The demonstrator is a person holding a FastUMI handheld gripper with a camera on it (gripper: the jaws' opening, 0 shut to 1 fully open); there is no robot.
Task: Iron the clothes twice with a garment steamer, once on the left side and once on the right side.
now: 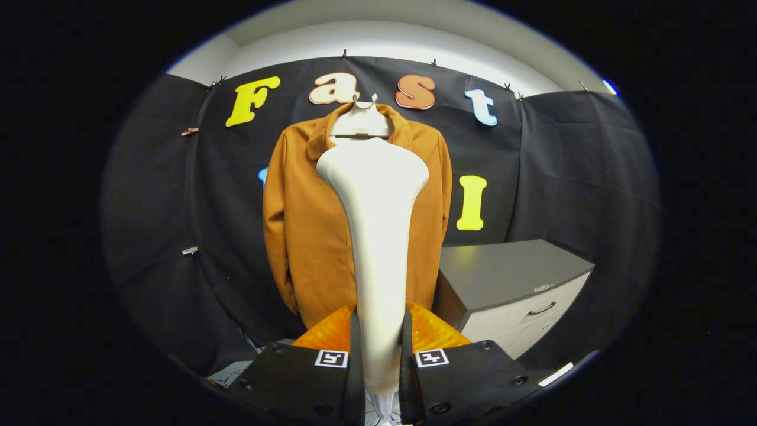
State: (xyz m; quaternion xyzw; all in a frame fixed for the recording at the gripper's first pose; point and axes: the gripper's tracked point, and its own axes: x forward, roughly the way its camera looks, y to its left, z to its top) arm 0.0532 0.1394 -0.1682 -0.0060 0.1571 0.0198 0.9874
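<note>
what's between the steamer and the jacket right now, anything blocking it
Nothing visible. The tool is shut on the white steamer, whose head points at the orange jacket hanging on the booth wall. The grey cabinet stands off to the jacket's side, out of the path.

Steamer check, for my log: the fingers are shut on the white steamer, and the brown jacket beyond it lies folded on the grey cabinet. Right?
Not quite. The fingers are shut on the steamer, but the jacket hangs on a hanger against the wall, left of the cabinet, as the gripper view shows.
</note>
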